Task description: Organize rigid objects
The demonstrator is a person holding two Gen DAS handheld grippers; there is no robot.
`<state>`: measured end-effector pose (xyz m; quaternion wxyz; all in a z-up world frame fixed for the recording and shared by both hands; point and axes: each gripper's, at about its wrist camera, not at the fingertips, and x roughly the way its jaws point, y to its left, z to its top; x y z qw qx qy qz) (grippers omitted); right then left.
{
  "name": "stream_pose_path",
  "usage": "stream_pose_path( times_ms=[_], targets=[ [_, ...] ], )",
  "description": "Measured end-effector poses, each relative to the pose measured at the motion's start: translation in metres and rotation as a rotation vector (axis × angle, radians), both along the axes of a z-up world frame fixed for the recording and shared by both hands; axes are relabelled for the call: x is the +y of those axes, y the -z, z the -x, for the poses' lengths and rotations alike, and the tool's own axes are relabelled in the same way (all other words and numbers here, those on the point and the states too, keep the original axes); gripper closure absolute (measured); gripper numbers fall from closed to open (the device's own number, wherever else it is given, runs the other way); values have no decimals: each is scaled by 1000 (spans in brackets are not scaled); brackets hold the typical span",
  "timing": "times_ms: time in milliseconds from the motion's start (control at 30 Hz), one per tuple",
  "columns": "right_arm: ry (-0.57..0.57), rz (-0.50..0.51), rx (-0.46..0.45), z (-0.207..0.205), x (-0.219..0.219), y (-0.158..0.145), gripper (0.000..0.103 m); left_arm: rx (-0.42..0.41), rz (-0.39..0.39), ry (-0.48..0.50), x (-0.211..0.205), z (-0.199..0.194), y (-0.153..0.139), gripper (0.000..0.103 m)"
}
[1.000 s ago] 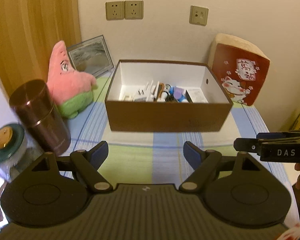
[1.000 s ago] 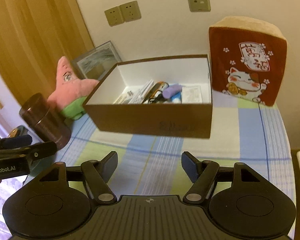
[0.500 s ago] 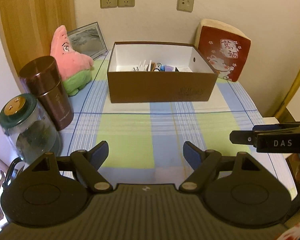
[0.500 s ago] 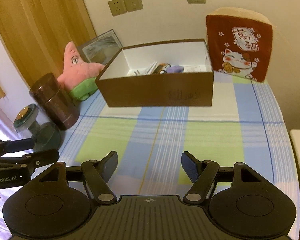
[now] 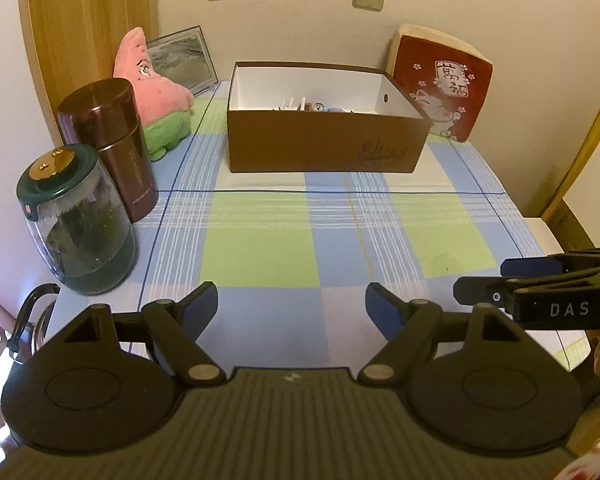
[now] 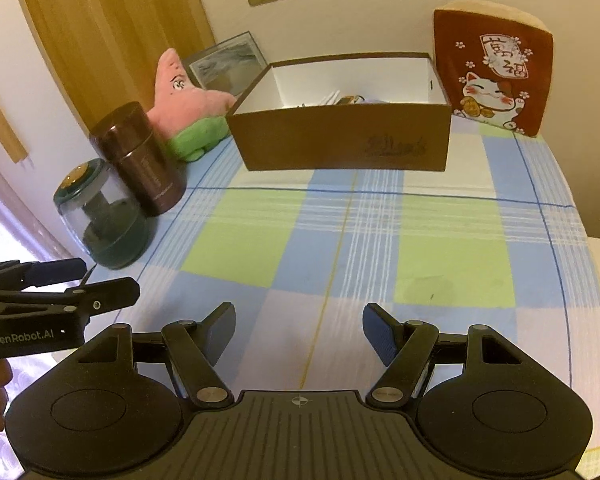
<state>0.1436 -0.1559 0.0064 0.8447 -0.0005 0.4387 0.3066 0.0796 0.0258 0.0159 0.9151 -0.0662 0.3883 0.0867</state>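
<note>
Both tongs are wide and hold nothing. The left tongs [image 5: 292,304] and the right tongs [image 6: 299,330] hover over the near part of the surface [image 5: 260,248], which has a checked cloth in blue and green. The task's things, small rigid objects [image 5: 306,106], lie inside the brown cardboard box [image 5: 320,148] at the far side, well apart from both tongs. Only their tops show over the front wall, so I cannot name each one.

To the left of the box stand a dark metal canister [image 5: 112,144] and a glass jar with green lid [image 5: 72,220], with a pink star plush [image 5: 152,92] behind them. A red cat cushion [image 5: 440,84] leans at the right.

I judge that the sorting is finished or paused. If more work comes, it is good to approach the box from above, not over the front wall, and to keep the left tongs away from the jar, which may tip.
</note>
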Motion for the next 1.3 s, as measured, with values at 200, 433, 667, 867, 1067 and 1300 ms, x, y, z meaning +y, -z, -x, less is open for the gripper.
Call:
stream_pose_path(
  times_ms=[200,433,667,867,1067,1300],
  targets=[
    [-5,9,-2,5,5,-1,35,3,1,4,2,5,1,25],
    [-14,16,-1,4,8,0,35,3,3,0,4,5,0,25],
    [-20,19,2,3,8,0,35,6,6,1,1,4,1,25],
    [-18,20,4,3,7,1,35,7,5,3,2,3,1,25],
    [-13,20,8,2,4,1,35,9,5,5,-1,1,2,25],
    [-6,24,16,-3,-1,4,35,16,0,10,-4,-7,6,25]
  ],
)
